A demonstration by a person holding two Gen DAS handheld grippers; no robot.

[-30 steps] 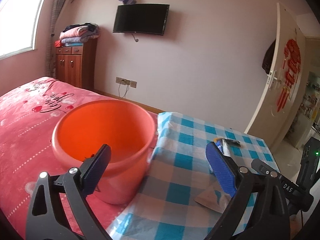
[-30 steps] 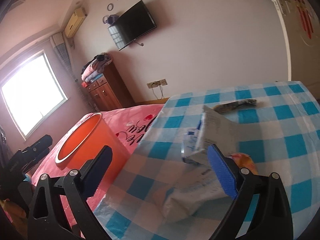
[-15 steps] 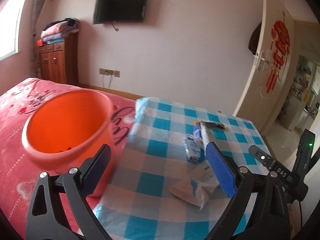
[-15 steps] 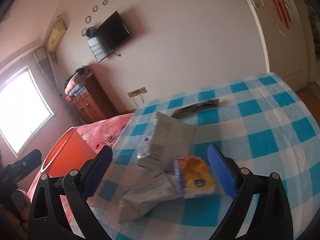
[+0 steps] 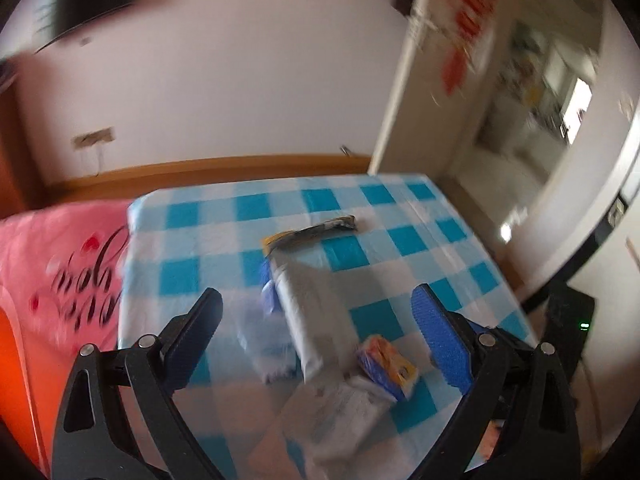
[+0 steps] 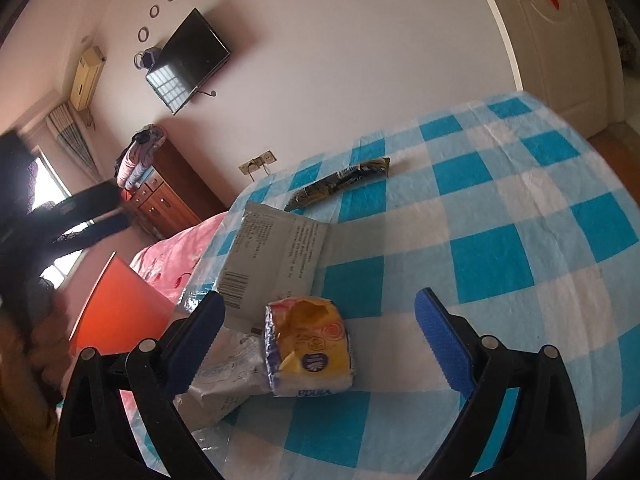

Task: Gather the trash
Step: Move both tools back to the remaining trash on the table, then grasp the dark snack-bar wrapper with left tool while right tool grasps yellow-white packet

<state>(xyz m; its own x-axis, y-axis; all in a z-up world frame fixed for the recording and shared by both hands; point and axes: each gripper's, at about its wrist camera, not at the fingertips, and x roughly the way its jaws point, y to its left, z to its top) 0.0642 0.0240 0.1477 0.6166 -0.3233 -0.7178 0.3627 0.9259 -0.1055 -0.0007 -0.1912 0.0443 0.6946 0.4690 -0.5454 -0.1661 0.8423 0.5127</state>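
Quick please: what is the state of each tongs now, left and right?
Left tongs: open, holding nothing.
Right tongs: open, holding nothing, above the yellow wrapper.

The left gripper hangs in the air with its jaws spread wide and nothing between the blue pads. The right gripper is likewise wide apart and empty, its fingers pointing forward and down, touching nothing
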